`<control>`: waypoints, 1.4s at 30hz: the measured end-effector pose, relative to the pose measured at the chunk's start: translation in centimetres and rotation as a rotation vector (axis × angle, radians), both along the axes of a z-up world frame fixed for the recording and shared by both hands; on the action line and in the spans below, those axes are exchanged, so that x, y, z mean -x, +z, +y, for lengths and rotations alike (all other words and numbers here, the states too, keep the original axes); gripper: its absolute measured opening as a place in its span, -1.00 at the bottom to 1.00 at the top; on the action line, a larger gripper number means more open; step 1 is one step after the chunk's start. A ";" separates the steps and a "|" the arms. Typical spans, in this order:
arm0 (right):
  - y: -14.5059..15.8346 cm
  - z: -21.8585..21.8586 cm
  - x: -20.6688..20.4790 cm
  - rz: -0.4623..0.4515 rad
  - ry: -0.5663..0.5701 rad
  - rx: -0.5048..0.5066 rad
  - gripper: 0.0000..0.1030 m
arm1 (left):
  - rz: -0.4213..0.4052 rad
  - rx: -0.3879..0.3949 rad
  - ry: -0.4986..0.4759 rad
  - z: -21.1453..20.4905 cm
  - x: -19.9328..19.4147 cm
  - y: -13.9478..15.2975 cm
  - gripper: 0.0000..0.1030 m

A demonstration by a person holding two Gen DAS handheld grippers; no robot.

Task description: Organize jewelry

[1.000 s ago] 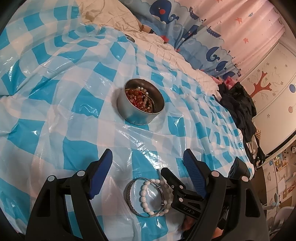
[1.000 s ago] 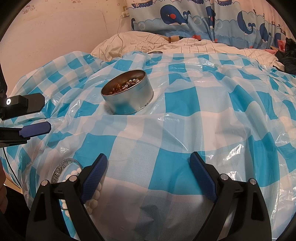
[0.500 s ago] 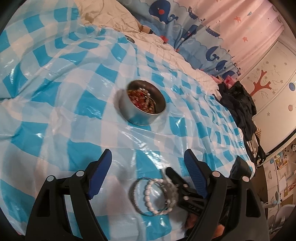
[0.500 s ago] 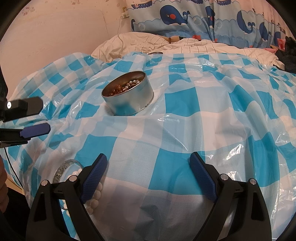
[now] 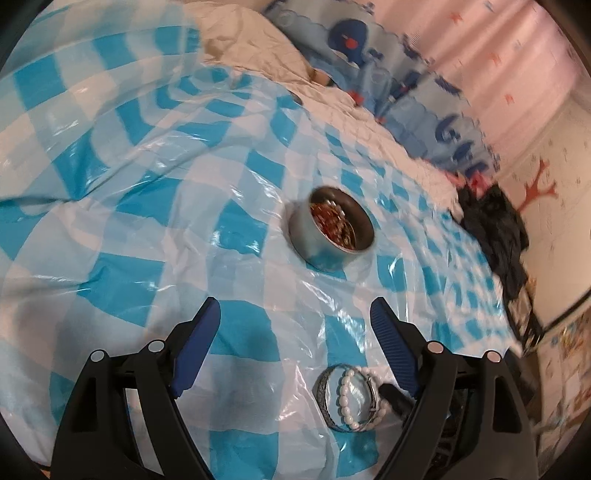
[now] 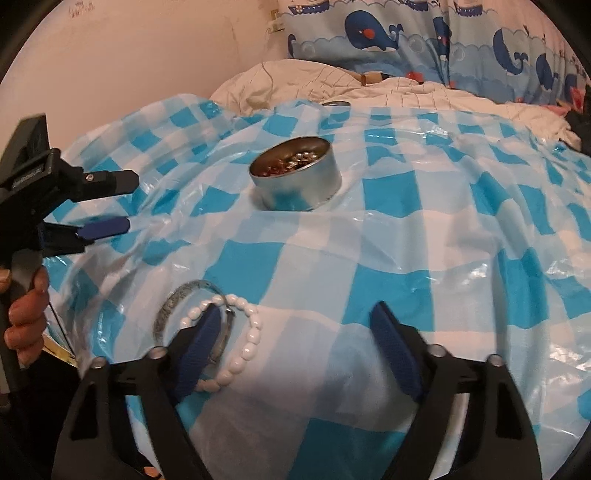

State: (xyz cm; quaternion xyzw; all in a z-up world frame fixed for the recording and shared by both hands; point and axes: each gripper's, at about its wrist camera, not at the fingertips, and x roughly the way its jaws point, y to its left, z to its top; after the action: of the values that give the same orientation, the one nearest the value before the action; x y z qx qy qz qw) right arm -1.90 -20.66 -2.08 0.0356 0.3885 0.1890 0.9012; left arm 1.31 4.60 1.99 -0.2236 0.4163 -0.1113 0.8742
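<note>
A round metal tin (image 5: 331, 233) with red and silver jewelry in it stands on the blue-and-white checked plastic sheet (image 5: 147, 221); it also shows in the right wrist view (image 6: 295, 177). A white pearl bracelet (image 5: 347, 398) and a silver bangle (image 5: 325, 391) lie overlapped on the sheet. My left gripper (image 5: 295, 317) is open and empty, the bracelets low between its fingers toward the right one. My right gripper (image 6: 295, 328) is open; its left finger (image 6: 201, 341) lies over the pearl bracelet (image 6: 243, 347) and bangle (image 6: 173, 302).
The sheet covers a bed with a cream quilt (image 6: 295, 85) and a whale-print pillow (image 6: 388, 33) at the back. A dark garment pile (image 5: 495, 229) lies at the right edge. A wall (image 6: 129, 55) stands behind on the left.
My left gripper swung left, so the tin and bracelets shifted right in its view. My right gripper moved left and forward, bringing its left finger over the bracelets.
</note>
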 end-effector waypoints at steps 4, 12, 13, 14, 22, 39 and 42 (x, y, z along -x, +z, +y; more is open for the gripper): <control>-0.2 -0.4 0.2 0.001 -0.013 0.033 0.33 | -0.012 -0.115 -0.091 -2.9 0.2 -0.2 0.54; -0.5 1.0 1.0 -0.047 0.030 0.158 0.33 | -0.032 -0.488 -0.240 -7.6 1.7 -1.9 0.54; -0.5 1.2 1.0 -0.054 0.030 0.177 0.33 | -0.031 -0.524 -0.244 -7.8 1.7 -2.1 0.54; -0.6 1.3 1.2 -0.059 0.030 0.186 0.33 | -0.029 -0.562 -0.244 -8.0 1.8 -2.3 0.54; -0.7 1.8 1.4 -0.101 0.033 0.240 0.36 | -0.025 -0.642 -0.270 -8.7 1.8 -2.9 0.54; -0.5 0.9 1.1 -0.065 0.030 0.156 0.07 | -0.051 -0.603 -0.196 -7.0 1.3 -2.6 0.30; -0.6 0.7 0.9 -0.063 0.021 0.136 -0.02 | -0.047 -0.598 -0.205 -7.4 1.2 -2.9 0.03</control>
State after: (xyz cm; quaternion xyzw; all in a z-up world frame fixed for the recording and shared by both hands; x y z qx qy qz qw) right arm -2.81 -19.93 -2.67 -0.0358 0.3723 0.1727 0.9112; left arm 0.11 -2.80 -0.91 0.0892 0.4305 -0.0768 0.8949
